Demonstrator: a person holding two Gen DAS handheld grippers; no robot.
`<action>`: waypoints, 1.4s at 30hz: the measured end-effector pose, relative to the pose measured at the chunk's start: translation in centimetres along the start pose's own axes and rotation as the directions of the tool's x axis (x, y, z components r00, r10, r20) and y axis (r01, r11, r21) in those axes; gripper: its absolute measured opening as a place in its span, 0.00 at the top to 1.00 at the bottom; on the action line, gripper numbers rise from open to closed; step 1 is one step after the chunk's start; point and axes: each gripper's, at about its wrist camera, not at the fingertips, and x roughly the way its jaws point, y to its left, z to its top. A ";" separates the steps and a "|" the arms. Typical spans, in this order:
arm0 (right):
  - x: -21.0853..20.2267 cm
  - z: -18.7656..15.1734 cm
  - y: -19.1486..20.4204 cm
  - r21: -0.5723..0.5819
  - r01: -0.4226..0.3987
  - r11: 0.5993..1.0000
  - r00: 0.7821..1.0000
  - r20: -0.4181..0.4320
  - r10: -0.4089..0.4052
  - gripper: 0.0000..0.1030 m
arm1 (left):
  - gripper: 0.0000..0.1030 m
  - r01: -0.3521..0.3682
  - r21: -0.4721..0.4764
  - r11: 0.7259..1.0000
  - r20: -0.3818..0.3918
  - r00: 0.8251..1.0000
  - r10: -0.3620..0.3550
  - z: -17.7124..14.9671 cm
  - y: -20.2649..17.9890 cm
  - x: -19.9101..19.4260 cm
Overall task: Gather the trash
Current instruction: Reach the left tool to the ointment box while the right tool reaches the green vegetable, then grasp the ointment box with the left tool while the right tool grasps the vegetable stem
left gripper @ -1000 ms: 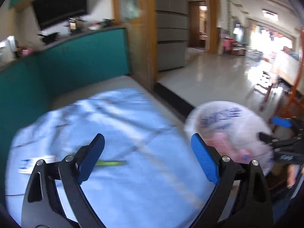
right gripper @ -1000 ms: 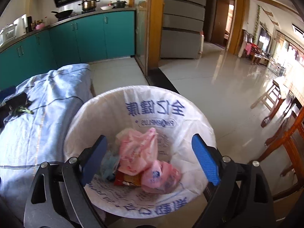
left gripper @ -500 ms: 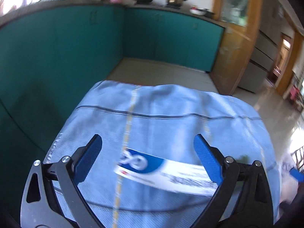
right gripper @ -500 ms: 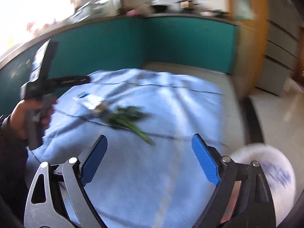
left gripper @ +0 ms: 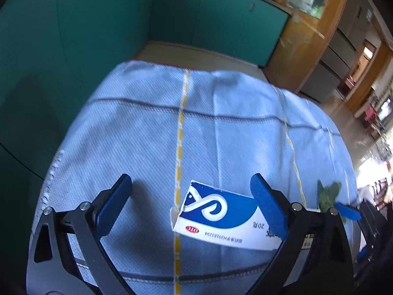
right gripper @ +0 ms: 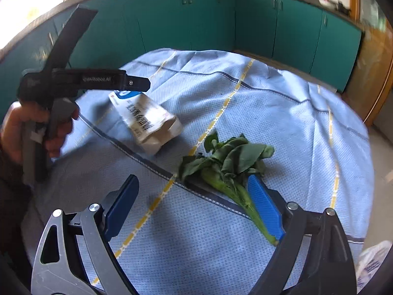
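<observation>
A blue-and-white carton (left gripper: 221, 218) lies flat on the light blue tablecloth (left gripper: 221, 135). My left gripper (left gripper: 191, 209) is open around it, and its right pad is close to the carton's end. The right wrist view shows the same carton (right gripper: 147, 120) under the left gripper (right gripper: 137, 83), which a hand (right gripper: 22, 127) holds. A limp green leafy vegetable (right gripper: 228, 162) lies on the cloth. My right gripper (right gripper: 194, 205) is open just before it, with the stalk running down beside the right pad. Nothing is gripped.
Teal cabinets (right gripper: 245, 24) curve around the far side of the table. The white bag-lined trash bin (right gripper: 373, 263) peeks in at the lower right. The greens (left gripper: 328, 194) and a blue fingertip of the right gripper (left gripper: 346, 212) show at the left view's right edge.
Both grippers swung away from the trash bin to the table. The left one came down around the carton. The right one closed in on the greens. Both stayed open.
</observation>
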 end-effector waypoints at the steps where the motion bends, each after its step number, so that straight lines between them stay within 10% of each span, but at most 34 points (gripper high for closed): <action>1: -0.2 -0.1 0.2 -0.008 0.002 1.000 1.000 0.005 -0.002 0.15 | 0.07 -0.002 0.022 1.000 0.000 1.000 0.002 -0.3 -0.3 -0.2; 9: -2.9 -1.0 -0.1 0.030 -0.096 0.995 0.995 0.038 0.095 0.23 | 0.07 0.097 0.226 0.969 -0.111 0.991 -0.074 -4.2 -3.8 -2.2; 12: -3.9 -1.2 -0.1 0.020 -0.053 0.998 0.997 0.056 0.051 0.23 | 0.07 0.207 0.304 0.930 -0.142 0.975 -0.171 -5.2 -5.2 -4.2; 16: -3.4 -1.3 -1.0 0.039 0.034 0.999 0.998 0.049 -0.035 0.23 | 0.07 0.180 0.368 0.912 -0.068 0.984 -0.166 -5.6 -5.1 -6.6; 22: -1.2 -1.4 -1.7 0.052 0.062 0.997 0.998 -0.008 -0.062 0.28 | 0.07 0.108 0.254 0.961 -0.035 0.994 -0.103 -4.6 -1.9 -6.0; 31: -2.2 -1.8 -0.5 0.024 0.040 0.999 0.999 -0.023 -0.040 0.81 | 0.07 0.112 0.252 0.961 -0.065 0.993 -0.098 -4.9 -2.7 -5.1; 42: -6.1 -5.0 -0.5 0.029 0.132 0.991 0.991 -0.011 -0.132 0.81 | 0.07 0.188 0.102 0.977 -0.144 0.974 -0.172 -6.3 -4.3 -4.1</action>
